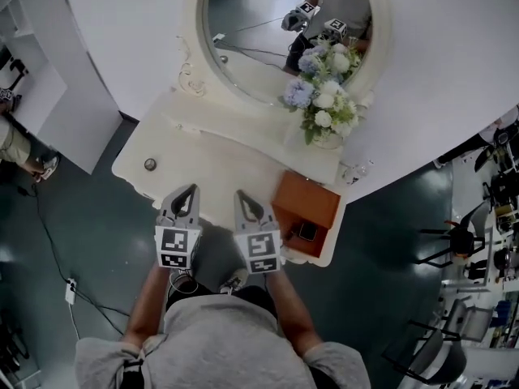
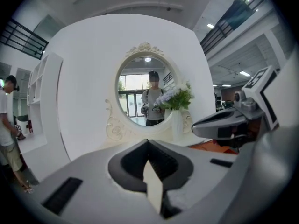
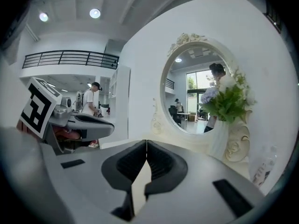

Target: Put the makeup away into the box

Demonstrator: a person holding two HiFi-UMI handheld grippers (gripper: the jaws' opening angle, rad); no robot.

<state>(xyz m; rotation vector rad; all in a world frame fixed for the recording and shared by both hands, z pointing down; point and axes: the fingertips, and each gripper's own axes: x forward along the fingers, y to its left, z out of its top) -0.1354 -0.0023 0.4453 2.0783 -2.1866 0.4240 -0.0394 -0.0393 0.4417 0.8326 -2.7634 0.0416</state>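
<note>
With your left gripper point(image 1: 188, 191) and right gripper point(image 1: 243, 194) both pinched shut on nothing, reaching in could shove the orange-brown wooden box point(image 1: 305, 203), right of centre, off the edge of the cream dressing table point(image 1: 215, 156).

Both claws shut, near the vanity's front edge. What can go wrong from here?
1. The flower vase stands right behind the brown box; a reach past the box may tip it against the mirror.
2. Left claw and right claw sit close side by side; turning either toward the box could clash them.
3. Both are shut and empty; nudging an item while shut may shove it off the table.
</note>
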